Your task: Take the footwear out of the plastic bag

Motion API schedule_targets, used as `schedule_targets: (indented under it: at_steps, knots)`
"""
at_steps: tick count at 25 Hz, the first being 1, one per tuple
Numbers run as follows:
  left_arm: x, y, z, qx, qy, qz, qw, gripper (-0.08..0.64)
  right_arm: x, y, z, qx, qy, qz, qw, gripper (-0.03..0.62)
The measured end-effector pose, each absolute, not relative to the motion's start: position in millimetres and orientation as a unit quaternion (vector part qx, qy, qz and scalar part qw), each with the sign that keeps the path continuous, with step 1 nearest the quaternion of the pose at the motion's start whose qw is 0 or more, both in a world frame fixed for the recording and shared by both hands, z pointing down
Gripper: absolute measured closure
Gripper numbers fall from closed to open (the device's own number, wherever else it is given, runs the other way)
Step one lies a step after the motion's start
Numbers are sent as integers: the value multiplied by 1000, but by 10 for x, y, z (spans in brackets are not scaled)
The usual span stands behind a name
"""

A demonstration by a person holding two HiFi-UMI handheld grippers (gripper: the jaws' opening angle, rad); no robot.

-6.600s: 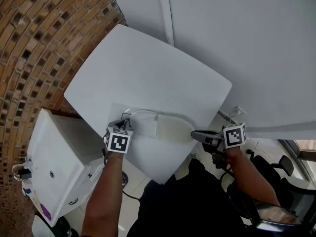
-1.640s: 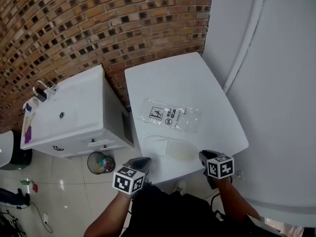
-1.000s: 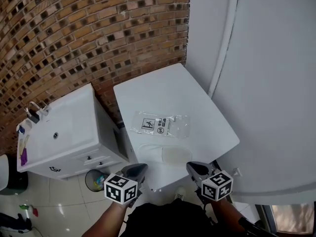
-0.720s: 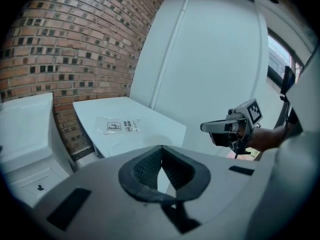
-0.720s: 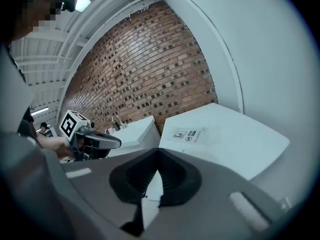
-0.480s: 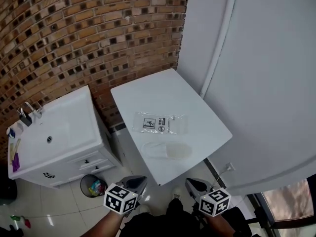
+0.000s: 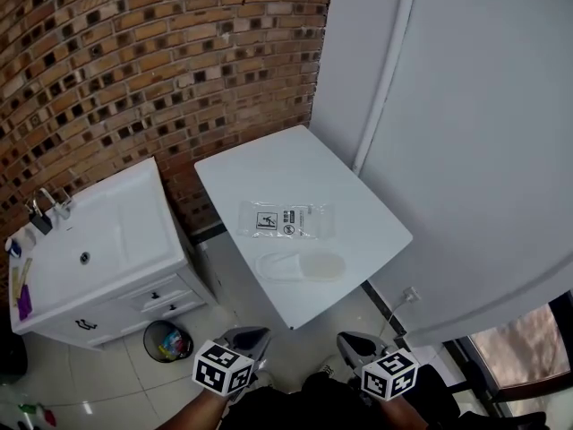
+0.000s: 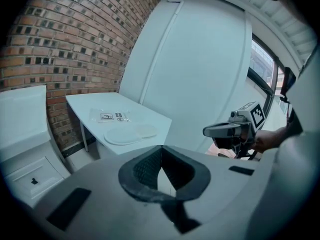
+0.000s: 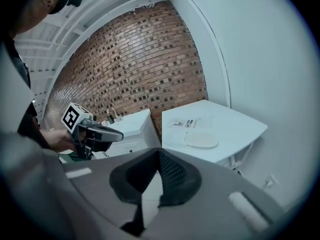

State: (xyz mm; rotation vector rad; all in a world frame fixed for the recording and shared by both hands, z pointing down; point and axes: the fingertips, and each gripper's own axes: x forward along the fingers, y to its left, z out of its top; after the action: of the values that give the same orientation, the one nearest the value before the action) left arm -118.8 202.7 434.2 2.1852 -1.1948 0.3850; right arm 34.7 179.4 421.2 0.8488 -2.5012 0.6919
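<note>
Head view: the white slipper (image 7: 301, 265) lies bare on the white table (image 7: 295, 164), toward its near edge. The clear plastic bag (image 7: 285, 219) lies flat and empty just beyond it, printed side up; whether the two touch you cannot tell from here. A few seconds back both your grippers were at the ends of the slipper while it was still sleeved in the bag. Since then the bag has come off and been laid down apart, and you have backed away. The table now sits smaller and further up the frame than it did a second ago. Left gripper (image 7: 249, 337) and right gripper (image 7: 351, 341) hang low in the frame over the tiled floor (image 7: 295, 352), well apart from the table edge. Each gripper view shows its jaws pressed together with nothing between them, so neither holds slipper or bag. The left gripper view catches the right gripper off to the side, also closed, with table, bag and slipper far behind. Vanity cabinet with sink (image 7: 89, 258) stands beside the table against the brick wall (image 7: 134, 61), and a small waste bin (image 7: 166, 340) stands below it. Judgement: the footwear is out and the bag is empty, so the task reads as done. Your retreat looks like the close of the run, with no reach left to make.
</note>
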Motion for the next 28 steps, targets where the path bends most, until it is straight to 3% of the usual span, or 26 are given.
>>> schedule_targets:
  at_steps: [28]
  knots:
    - [-1294,2000,4304,827,-458,145,293,552,229,1768,4171,306,-896,248,208,592]
